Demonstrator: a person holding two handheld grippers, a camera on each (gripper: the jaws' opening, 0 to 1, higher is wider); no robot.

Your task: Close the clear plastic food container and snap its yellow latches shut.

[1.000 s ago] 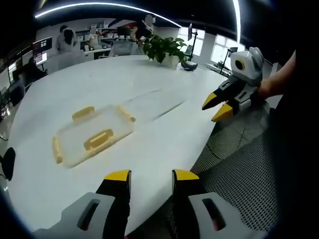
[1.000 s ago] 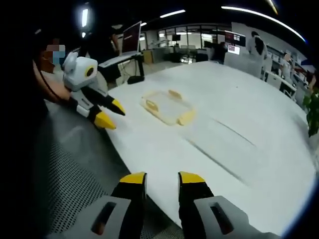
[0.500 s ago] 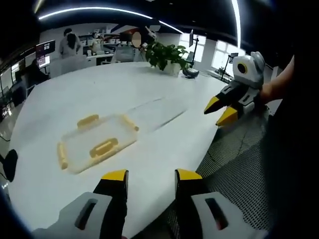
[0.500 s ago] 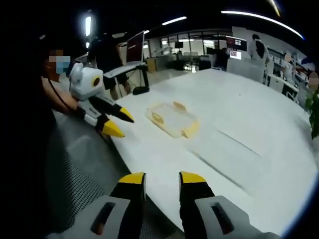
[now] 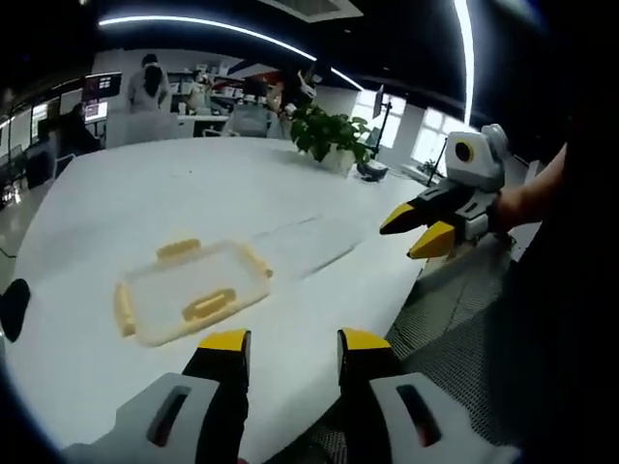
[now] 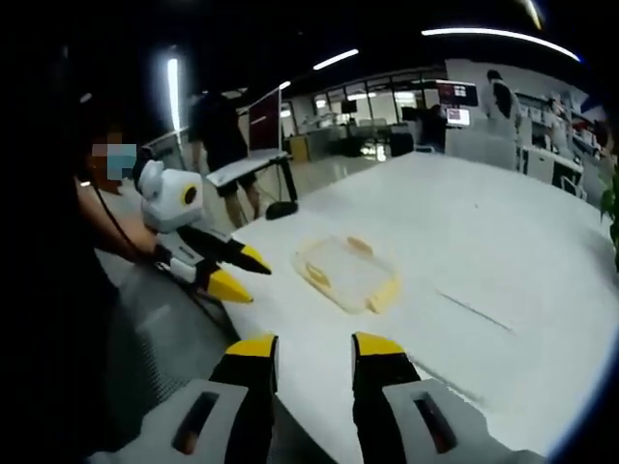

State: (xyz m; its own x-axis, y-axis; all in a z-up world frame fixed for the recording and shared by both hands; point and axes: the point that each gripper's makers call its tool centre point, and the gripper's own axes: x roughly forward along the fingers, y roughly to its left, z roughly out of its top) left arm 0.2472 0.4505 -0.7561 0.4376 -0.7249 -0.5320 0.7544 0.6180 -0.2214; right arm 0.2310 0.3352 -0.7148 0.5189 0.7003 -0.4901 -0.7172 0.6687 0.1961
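Currently both tongs are held off the near edge of the large white round-edged bench (image 5: 193,193), gripping nothing. Left tongs (image 5: 287,340): yellow-tipped jaws apart, nothing between them; same tongs seen from the right gripper view (image 6: 235,274), held by a hand, jaws parted, tips at the bench edge. Right tongs (image 6: 313,342): jaws apart, empty; in the left gripper view they show at right (image 5: 418,228), jaws spread, over the bench edge.

Clear flat rectangular plastic food container with yellow latches (image 5: 191,291) lies on the bench, ahead of the left tongs, apart from both. From the right gripper view it sits mid-bench (image 6: 346,274), between the two tongs' lines of sight. Yellow latches (image 5: 210,304) visible on its sides; whether snapped down, can't tell. No readable labels or writing on container or tongs.

Background: green potted plant (image 5: 327,130) at far bench edge, people at desks, dark monitors (image 6: 266,94), perforated grey floor mat (image 5: 464,329) under the bench edge.
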